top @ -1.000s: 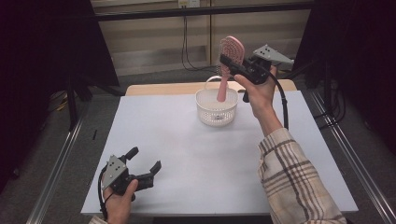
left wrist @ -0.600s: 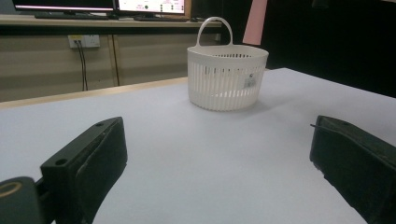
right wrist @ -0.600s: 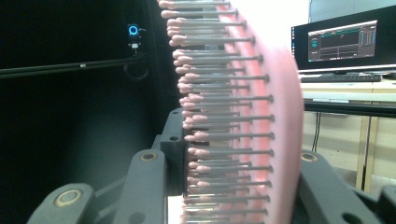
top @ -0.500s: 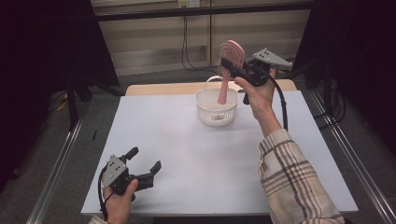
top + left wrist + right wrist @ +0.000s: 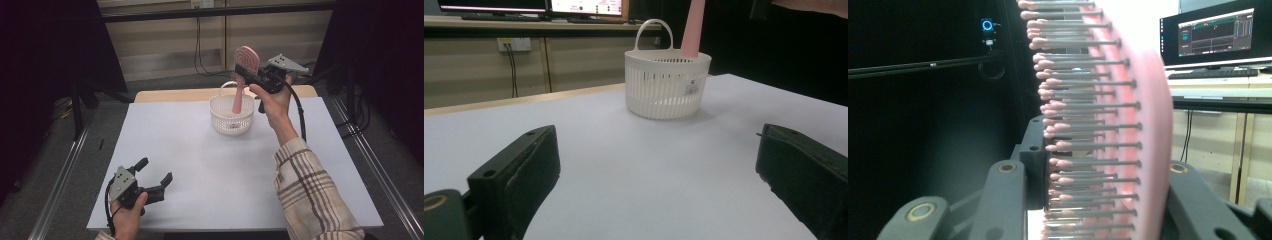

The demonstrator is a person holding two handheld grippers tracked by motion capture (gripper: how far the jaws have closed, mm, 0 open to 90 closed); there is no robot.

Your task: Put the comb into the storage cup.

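While the left tool (image 5: 152,172) rests spread apart, the right tool (image 5: 246,75) stays clamped on the hairbrush (image 5: 243,75), barely shifted.

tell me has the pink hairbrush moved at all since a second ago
No. The pink hairbrush stands as before, its handle dipping into the white basket, clamped in the right tongs.

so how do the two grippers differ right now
The right gripper is shut on the pink brush; the left gripper is open with nothing between its jaws. The right one is raised above the white basket; the left sits low at the table's near edge. Both are black, hand-held and trail a cable.
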